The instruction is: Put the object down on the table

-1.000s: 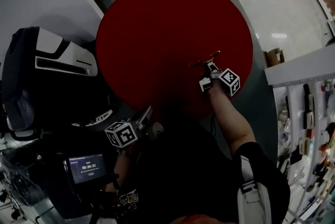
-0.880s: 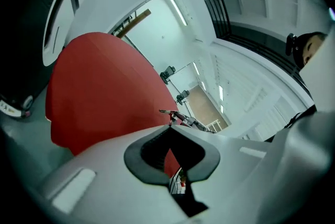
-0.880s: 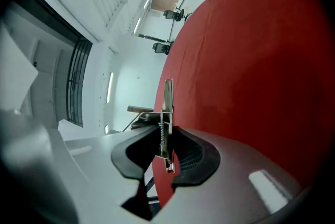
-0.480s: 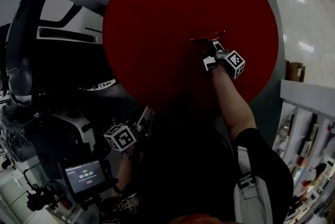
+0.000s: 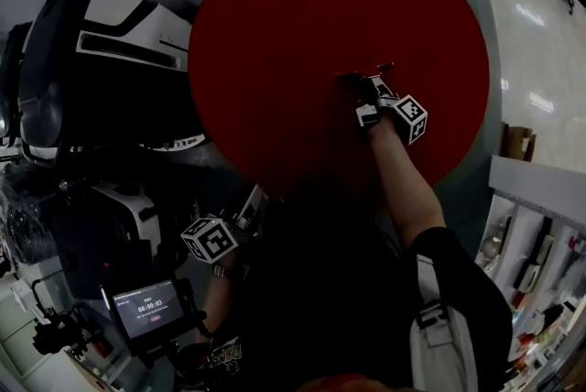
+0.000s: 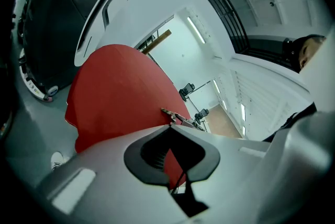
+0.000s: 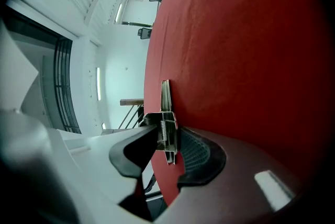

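A thin metal spring clip (image 5: 363, 72) sits low over the round red table (image 5: 311, 5), right of its middle. My right gripper (image 5: 365, 83) is around the clip, and its jaws are opening. In the right gripper view the clip (image 7: 165, 100) stands edge-on between the jaws, against the ribbed right pad (image 7: 194, 150); the left pad reaches only its top corner. My left gripper (image 5: 255, 201) hangs off the table's near edge beside the person's body. Its jaw tips meet with nothing in them. The left gripper view shows the table (image 6: 115, 87) and the distant clip (image 6: 170, 112).
A large black and white machine (image 5: 92, 42) stands close to the table's left side. A small timer screen (image 5: 144, 308) sits low on the left. Shelves of small goods (image 5: 540, 253) and a cardboard box (image 5: 517, 141) are on the right, past the table's rim.
The head view has swung, so the table fills more of the picture. The right gripper stays over the same part of the table with the clip. The left gripper has hardly moved.
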Motion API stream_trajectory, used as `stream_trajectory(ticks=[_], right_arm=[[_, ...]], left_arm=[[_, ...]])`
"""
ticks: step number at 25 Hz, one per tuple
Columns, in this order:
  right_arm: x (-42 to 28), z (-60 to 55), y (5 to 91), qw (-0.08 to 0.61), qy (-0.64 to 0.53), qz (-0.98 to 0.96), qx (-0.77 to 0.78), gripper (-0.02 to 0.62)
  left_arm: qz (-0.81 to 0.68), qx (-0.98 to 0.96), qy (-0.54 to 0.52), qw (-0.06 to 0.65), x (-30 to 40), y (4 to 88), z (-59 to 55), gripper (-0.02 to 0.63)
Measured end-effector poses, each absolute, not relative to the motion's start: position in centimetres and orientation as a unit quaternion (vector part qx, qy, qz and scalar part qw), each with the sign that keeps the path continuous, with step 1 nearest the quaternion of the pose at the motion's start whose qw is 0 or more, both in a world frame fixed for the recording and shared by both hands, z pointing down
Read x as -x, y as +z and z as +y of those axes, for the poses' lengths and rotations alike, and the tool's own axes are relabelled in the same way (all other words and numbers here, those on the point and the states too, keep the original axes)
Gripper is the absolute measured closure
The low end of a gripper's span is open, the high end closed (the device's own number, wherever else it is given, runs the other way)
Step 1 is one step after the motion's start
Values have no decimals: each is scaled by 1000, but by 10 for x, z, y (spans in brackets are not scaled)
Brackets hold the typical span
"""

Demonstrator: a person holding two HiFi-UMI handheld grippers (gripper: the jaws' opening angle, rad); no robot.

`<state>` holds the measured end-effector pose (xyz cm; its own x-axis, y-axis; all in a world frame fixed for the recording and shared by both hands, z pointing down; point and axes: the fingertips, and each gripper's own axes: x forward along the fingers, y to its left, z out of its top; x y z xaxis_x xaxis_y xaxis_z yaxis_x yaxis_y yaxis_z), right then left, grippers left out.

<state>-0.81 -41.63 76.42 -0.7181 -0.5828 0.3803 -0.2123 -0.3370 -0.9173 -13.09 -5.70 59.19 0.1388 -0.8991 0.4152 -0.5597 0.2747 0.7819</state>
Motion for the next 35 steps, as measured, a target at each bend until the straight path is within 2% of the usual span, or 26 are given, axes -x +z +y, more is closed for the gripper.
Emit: stream_trajectory(ticks=[4, 6, 9, 11, 12, 15, 20, 25, 28, 35], right_arm=[[-3, -382, 762, 100, -739, 563, 356, 450], [-7, -357, 756, 84, -736, 573, 350, 516], [-3, -308, 734, 70, -737, 593, 317, 524], [0, -275, 702, 71, -725, 630, 270, 583], [3, -261, 679, 72, -709, 658, 243, 588], [14, -223, 606, 59, -623, 761, 174, 591], [28, -168, 494, -9, -365, 920, 144, 591], [52, -95, 434, -75, -138, 976, 153, 592], [66, -51, 439, -105, -96, 978, 152, 592], [88, 6, 469, -139, -99, 968, 184, 592]], left_arm=[[-622, -593, -179, 480, 137, 587, -63, 591], [-610, -609, -177, 475, 145, 584, -70, 591], [-588, -635, -172, 470, 155, 580, -78, 591], [-570, -656, -162, 468, 150, 575, -83, 591], [-560, -667, -156, 466, 146, 574, -85, 591], [-529, -696, -144, 464, 136, 570, -89, 591], [-476, -733, -125, 469, 117, 570, -88, 591], [-422, -764, -110, 475, 107, 567, -77, 591], [-393, -776, -102, 483, 101, 572, -66, 591], [-317, -804, -65, 500, 98, 582, -38, 591]])
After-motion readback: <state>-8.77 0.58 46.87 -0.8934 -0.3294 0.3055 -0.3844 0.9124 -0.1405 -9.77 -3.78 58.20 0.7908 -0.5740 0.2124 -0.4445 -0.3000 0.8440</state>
